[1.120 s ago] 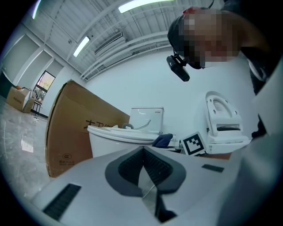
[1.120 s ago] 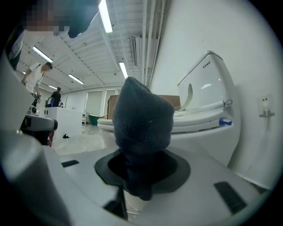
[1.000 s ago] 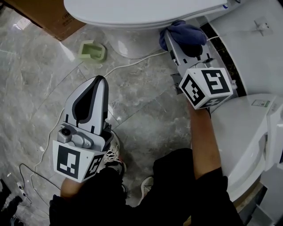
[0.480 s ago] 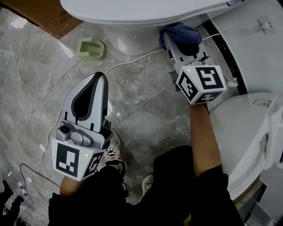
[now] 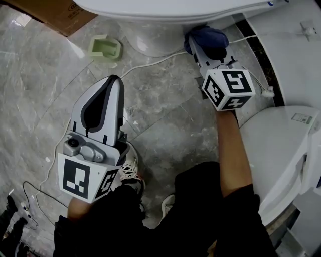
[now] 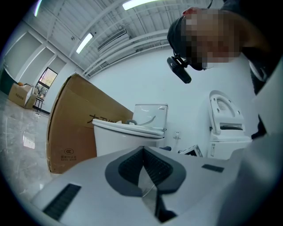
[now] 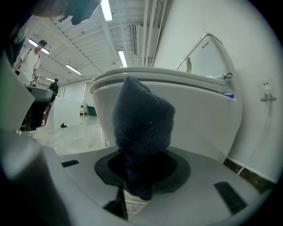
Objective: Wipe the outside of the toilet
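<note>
Clamping blue cloth point(image 7: 143, 119), right gripper point(image 7: 139, 178) faces toilet point(image 7: 201, 110) beside apparently CCC-marked box point(image 6: 75, 128).

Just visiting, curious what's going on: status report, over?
Right gripper shut on blue cloth, at the toilet bowl. Left gripper shut, empty, over floor. White cable on floor nearby.

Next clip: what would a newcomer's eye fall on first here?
The dark blue cloth clamped in the right claw, held up near the white toilet at the head view's top. Next, the left claw, shut and empty, over the grey marble floor at lower left.
</note>
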{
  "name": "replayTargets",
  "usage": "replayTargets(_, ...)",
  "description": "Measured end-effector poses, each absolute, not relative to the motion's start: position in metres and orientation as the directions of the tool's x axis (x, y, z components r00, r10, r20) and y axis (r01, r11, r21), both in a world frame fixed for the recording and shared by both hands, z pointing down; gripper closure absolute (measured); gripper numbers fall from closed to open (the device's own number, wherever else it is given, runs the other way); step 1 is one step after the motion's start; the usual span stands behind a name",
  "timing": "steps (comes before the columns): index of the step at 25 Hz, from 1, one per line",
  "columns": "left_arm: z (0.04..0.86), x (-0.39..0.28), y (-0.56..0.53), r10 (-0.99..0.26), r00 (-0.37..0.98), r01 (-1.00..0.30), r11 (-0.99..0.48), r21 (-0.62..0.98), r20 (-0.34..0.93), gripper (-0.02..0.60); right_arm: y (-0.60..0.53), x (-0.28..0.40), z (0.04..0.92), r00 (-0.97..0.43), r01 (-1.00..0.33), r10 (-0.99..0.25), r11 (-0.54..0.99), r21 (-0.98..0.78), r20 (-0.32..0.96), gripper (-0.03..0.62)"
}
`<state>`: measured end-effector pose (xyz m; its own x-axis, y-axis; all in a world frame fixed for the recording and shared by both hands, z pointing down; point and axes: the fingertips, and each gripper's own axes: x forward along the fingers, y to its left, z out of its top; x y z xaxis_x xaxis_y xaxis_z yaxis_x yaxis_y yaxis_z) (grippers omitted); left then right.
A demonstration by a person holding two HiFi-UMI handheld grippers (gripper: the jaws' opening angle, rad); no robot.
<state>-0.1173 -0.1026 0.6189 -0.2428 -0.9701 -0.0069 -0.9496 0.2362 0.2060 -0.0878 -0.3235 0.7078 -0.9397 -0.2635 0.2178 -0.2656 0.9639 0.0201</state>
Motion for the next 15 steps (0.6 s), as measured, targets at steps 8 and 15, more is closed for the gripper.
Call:
replayTargets(8, 0.624, -0.131, -0.101, -0.967, -0.256, -0.944, 0.251, 0.216, 0.006, 0.572, -0.331, -0.093, 0.751, -0.917, -0.272, -0.266, 0.962, 0.022, 0.298, 0.476)
replayTargets(15, 0.633, -0.144, -0.099, -0.963, -0.269, -0.938, 0.268, 0.219, 0.028, 0.572, -0.336, -0.095, 0.783, -0.903, -0.282, -0.273, 0.959, 0.022, 0.331, 0.476)
